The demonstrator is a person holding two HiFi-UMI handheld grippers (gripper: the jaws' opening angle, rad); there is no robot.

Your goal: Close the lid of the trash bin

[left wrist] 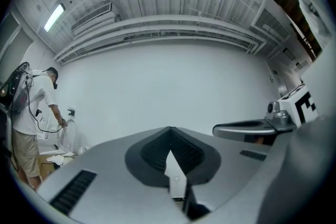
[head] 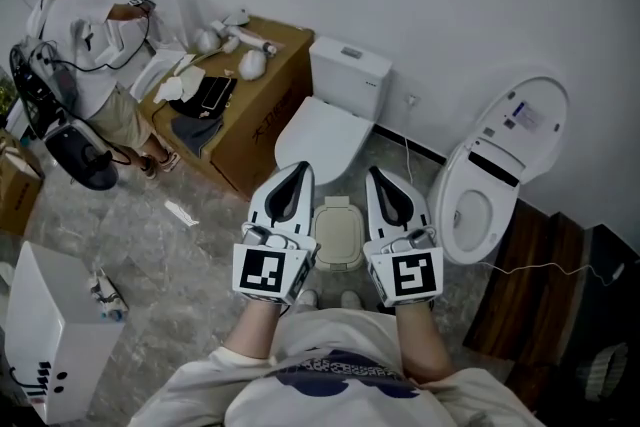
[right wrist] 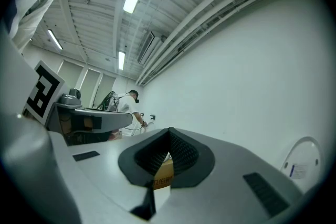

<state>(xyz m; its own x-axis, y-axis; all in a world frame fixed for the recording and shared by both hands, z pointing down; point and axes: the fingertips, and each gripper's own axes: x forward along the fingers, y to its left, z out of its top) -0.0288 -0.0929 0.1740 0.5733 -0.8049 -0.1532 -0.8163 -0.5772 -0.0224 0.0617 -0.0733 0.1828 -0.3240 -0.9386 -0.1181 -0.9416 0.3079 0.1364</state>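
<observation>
A small beige trash bin [head: 338, 235] stands on the floor between my two grippers, just in front of my feet. From above its top reads as a flat beige panel, and I cannot tell if the lid is fully down. My left gripper [head: 297, 169] is held above the bin's left side, jaws shut and empty. My right gripper [head: 378, 174] hangs over its right side, also shut with nothing in it. Both point ahead at the white wall, so the left gripper [left wrist: 169, 129] and the right gripper [right wrist: 168, 131] hide the bin in their own views.
A white toilet [head: 322, 133] with its seat down stands right behind the bin. A second toilet [head: 497, 170] with its lid raised is at the right. A cardboard box [head: 255, 105] carrying loose items sits left, a person [head: 85, 55] beyond it. A white cabinet [head: 50, 340] is near left.
</observation>
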